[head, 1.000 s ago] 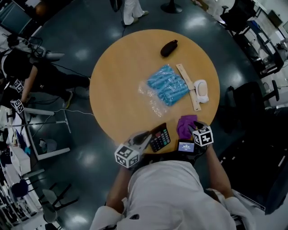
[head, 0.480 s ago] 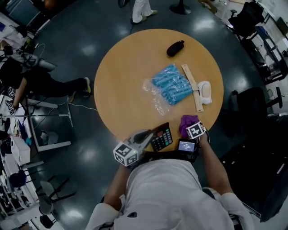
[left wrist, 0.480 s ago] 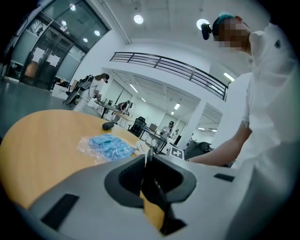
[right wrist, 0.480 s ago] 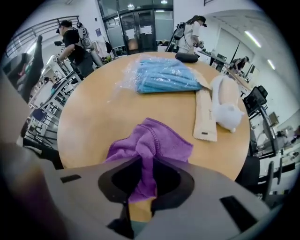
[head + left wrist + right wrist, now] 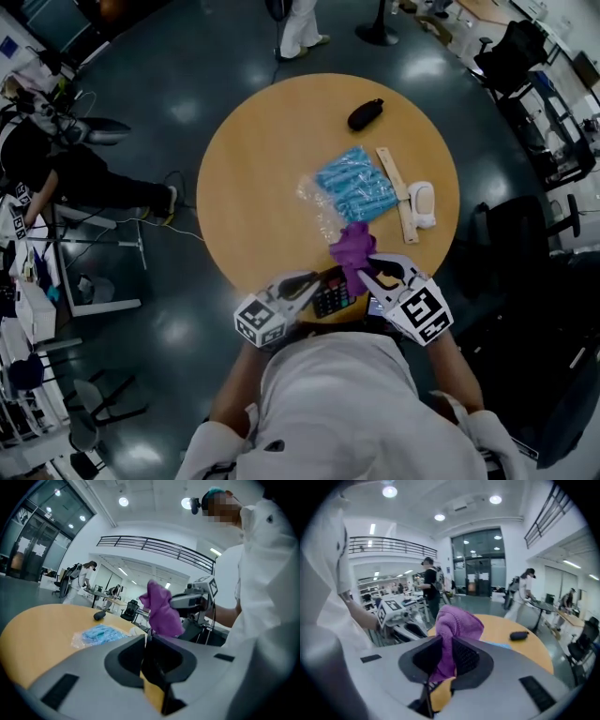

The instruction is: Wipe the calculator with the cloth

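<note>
Up off the table (image 5: 262, 187) comes the purple cloth (image 5: 352, 247): a second ago it lies bunched at the near rim on the person's right, and it now hangs in the air above the near edge, carried inward toward the calculator (image 5: 332, 294). The right gripper (image 5: 370, 270) has risen and swung in with it. Its jaws have just been closing, and the right gripper view shows them clamped on a fold of the cloth, with a rounded wad standing proud of the tips and a tail trailing back between the pads. The left gripper (image 5: 307, 283) has barely shifted; its jaws stand narrow on a thin dark slab, which from the head view I take to be the left edge of the calculator, held at the near rim with the keys facing up. The cloth looks soft, light and limp, so it will drape and fold rather than push. The wad beyond the jaws is probably the part to wipe with, and a pinch through several layers, as now, should keep it from sliding out. The calculator seems a stiff, light, flat plastic piece with a smooth case. An edge grip leaves the key face free, but it could let the body pivot or slip under a sideways stroke, so gentle pressure seems wise. A blue packet (image 5: 354, 184) lies well apart at mid-table and plays no part.
</note>
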### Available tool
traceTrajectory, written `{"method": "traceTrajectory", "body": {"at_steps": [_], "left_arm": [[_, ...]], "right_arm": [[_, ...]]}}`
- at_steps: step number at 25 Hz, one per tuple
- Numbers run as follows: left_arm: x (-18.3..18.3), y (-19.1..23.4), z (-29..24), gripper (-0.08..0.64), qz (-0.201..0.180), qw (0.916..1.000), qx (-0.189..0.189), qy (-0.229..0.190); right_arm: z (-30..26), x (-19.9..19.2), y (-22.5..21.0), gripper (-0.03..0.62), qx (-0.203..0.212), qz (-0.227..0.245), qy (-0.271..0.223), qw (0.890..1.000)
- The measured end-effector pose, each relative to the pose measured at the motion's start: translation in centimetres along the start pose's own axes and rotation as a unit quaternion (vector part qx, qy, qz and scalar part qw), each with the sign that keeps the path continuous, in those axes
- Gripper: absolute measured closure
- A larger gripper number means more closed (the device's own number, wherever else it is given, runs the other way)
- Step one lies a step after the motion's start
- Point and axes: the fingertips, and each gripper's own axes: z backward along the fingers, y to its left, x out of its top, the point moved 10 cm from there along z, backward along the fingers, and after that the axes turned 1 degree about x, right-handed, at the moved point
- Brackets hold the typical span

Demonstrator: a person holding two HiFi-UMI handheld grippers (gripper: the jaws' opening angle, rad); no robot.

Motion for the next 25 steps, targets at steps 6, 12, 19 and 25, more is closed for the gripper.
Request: {"method": "traceTrajectory", "body": {"at_steps": [6,12,19,25], "left_arm": [[1.9,-1.4,-0.2,0.503,-0.043,0.9986,-0.031,-0.008],[2.2,-2.0,1.3,0.505,-0.044,0.9975,-0.045,-0.033],[3.3,-1.0,2.9,0.505,-0.011,0.9961,-0.036,-0.079],[3.7,-0.4,3.7,0.505,0.011,0.9939,-0.038,-0.103]], "right_arm": [[-3.2,3.4,6.1,0.521,0.103,0.117,0.036,0.987],[-3.2,3.4,5.6,0.522,0.095,0.102,0.055,0.989],[-2.1,2.4,3.7,0.522,0.062,0.072,0.059,0.994],[-1.4,2.0,3.0,0.52,0.04,0.046,0.056,0.997]]}}
